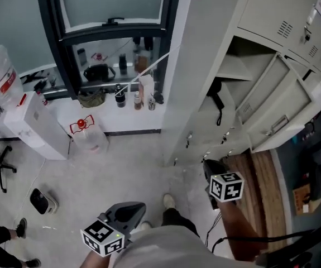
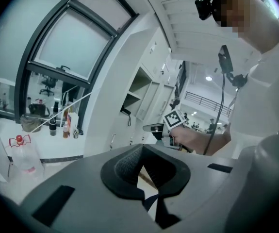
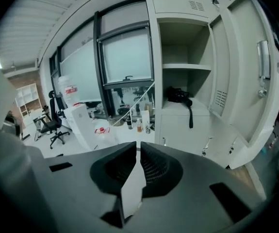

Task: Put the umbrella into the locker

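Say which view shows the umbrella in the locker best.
Right gripper view: umbrella lies in the open locker, strap hanging down. Head view sees it steeply from above; left gripper view shows it tiny.

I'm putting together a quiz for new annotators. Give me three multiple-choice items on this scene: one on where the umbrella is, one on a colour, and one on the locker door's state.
1. Where does the umbrella lie?
A. on the bare floor
B. inside the locker, below the inner shelf
C. on the windowsill

2. What colour is the cap of the clear water jug on the floor?
A. blue
B. green
C. red

3. How is the door of the umbrella's compartment?
A. swung open
B. shut
C. taken off

Answers:
1 B: the black umbrella rests on the compartment floor under the shelf.
2 C: the head view shows a red top on the jug.
3 A: the door stands swung out to the right, leaving the compartment open.
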{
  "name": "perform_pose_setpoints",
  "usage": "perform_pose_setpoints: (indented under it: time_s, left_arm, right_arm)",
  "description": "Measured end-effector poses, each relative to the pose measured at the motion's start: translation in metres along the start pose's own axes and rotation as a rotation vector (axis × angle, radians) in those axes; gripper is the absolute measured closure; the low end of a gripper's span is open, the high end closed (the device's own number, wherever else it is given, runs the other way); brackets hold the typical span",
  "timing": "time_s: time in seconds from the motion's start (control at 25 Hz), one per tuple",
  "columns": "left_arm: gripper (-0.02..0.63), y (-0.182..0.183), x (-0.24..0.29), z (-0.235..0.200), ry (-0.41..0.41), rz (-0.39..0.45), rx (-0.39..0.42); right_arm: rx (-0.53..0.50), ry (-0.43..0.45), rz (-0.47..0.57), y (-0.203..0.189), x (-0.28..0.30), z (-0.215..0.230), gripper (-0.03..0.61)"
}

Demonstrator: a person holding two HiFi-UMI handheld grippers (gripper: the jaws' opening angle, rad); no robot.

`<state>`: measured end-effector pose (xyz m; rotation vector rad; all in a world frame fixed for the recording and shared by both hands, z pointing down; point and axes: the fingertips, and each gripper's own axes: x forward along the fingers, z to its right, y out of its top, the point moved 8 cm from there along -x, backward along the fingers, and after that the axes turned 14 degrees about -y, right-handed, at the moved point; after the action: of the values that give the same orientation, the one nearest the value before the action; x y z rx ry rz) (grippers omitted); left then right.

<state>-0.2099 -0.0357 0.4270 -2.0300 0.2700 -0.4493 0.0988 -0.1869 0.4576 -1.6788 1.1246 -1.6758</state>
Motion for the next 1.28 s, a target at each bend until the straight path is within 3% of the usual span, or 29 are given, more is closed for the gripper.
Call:
perform_pose_setpoints:
  time_s: [0.28,0.64,1.28]
  left_arm:
    - [0.603,-0.017,-0.005,0.017,-0.039,-0.020,0.001]
    - [0.603,-0.023,0.002,0.031,-0.088,-0.049,0.021]
    - [0.603,-0.034,0.009,0.043,-0.089,-0.080,0.033]
  right_arm:
    - [-0.049,0.120,0.002,-0.024,-0.052,-0.053,0.548]
    - [-0.067,0.132,0.021,-0.041,-0.087,-0.065,0.554]
    - [-0.188,0.173,0.075,-0.049,-0.114,-0.088,0.557]
